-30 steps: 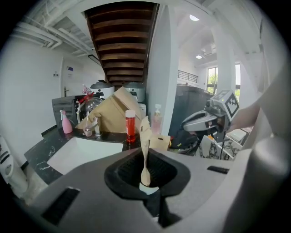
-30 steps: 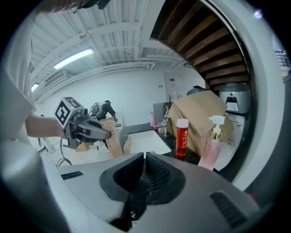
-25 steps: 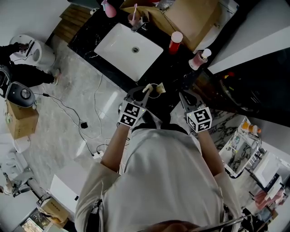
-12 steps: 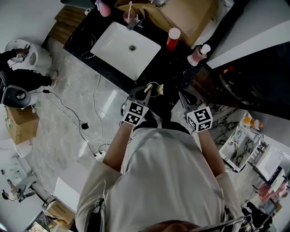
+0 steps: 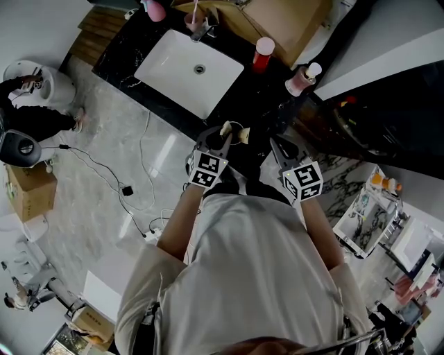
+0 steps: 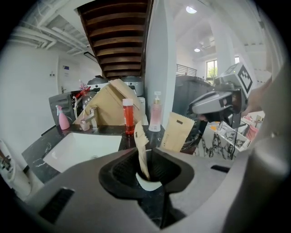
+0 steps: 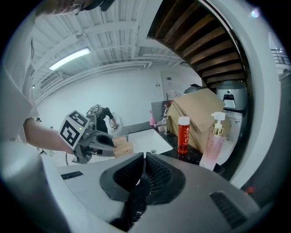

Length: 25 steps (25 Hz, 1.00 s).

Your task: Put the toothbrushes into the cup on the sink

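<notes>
A tan paper packet (image 6: 141,148) stands upright between the jaws of my left gripper (image 6: 148,157). Those jaws have just been opening, and the pads now stand off the packet with a gap beside it. In the head view the left gripper (image 5: 223,134) hangs over the counter's front edge with the packet (image 5: 240,134) at its tip. My right gripper (image 5: 277,145) hovers beside it, shut and with nothing between its jaws (image 7: 144,170). The cup (image 5: 196,25) stands by the faucet behind the white sink (image 5: 166,59). A pink toothbrush (image 5: 193,10) sticks out of it.
On the black counter (image 5: 239,97) stand a red bottle (image 5: 261,54), a pink pump bottle (image 5: 302,80) and a pink spray bottle (image 5: 154,10). A brown cardboard box (image 5: 281,21) stands behind them. Cables lie on the marble floor (image 5: 104,159) at the left.
The head view has drifted a little. Both grippers stay in front of the counter edge. The tan packet stays at the left gripper's tip.
</notes>
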{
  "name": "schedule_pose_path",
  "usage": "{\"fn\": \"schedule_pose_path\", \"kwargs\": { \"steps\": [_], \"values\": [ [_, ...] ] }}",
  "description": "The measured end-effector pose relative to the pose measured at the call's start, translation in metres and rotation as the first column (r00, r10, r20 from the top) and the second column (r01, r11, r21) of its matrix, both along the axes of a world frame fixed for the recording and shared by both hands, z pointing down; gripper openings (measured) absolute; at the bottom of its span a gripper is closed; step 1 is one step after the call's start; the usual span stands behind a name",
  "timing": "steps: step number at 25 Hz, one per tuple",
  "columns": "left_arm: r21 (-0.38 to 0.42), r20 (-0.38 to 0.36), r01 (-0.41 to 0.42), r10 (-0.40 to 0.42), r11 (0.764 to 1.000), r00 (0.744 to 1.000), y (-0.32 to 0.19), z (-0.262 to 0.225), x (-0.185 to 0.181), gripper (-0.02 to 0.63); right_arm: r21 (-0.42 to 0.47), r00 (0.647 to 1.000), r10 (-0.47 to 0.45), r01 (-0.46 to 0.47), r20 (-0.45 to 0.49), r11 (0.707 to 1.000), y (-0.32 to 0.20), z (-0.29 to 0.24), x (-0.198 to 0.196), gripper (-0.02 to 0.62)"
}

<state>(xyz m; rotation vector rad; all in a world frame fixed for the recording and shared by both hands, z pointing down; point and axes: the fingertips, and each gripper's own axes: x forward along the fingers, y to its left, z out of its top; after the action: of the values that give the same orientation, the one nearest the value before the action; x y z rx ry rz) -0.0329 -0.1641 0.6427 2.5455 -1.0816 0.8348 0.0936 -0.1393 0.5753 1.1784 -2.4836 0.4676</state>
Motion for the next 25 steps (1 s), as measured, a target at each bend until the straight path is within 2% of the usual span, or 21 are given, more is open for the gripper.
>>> {"fn": "schedule_pose_path", "kwargs": {
  "steps": [5, 18, 25],
  "values": [
    [0.003, -0.016, -0.001, 0.001, 1.0, 1.0, 0.004, -0.001, 0.002, 0.116, 0.001, 1.0, -0.005, 0.005, -0.001, 1.0, 0.003, -0.001, -0.002, 0.04],
    [0.053, -0.05, 0.046, -0.043, 0.998, 0.998, 0.009, -0.035, -0.008, 0.12, 0.038, 0.999, -0.035, 0.035, 0.008, 0.999, 0.007, -0.013, -0.012, 0.04],
    [0.063, -0.118, 0.095, -0.088, 0.993, 0.989, 0.008, -0.062, -0.017, 0.12, 0.06, 0.999, -0.047, 0.046, 0.012, 0.997, 0.001, -0.023, -0.016, 0.04]
  ]
}}
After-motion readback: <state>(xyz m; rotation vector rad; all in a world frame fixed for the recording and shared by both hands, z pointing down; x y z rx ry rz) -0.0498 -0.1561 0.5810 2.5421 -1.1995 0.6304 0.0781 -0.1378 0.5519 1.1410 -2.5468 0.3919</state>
